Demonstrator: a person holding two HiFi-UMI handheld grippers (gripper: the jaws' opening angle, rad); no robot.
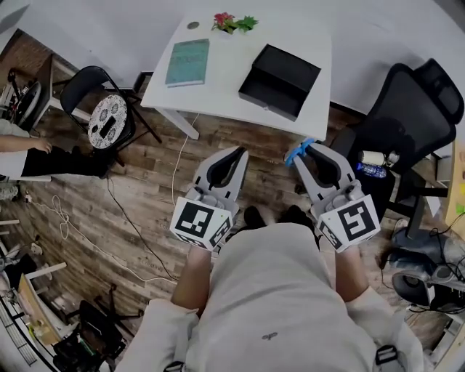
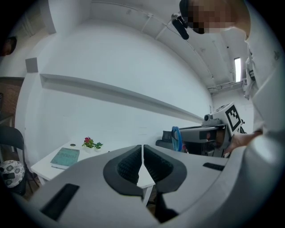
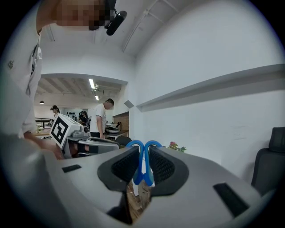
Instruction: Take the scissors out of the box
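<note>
Blades of the scissors (image 3: 134,143) hidden, apparently within right claw (image 3: 144,149).

Head view looks steeply down, both gripper views level and forward; all share the flowers (image 1: 232,22)

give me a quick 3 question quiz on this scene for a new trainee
1. True or false: the right gripper is shut on the blue scissors.
2. Multiple choice: what do the left gripper fingers hold? A) a pen B) nothing, they are closed on each other C) the scissors
3. Fill in: in the head view, on the white table, the black box lies to the ___ of the teal book.

Key: 1 true; 2 B; 3 right
</note>
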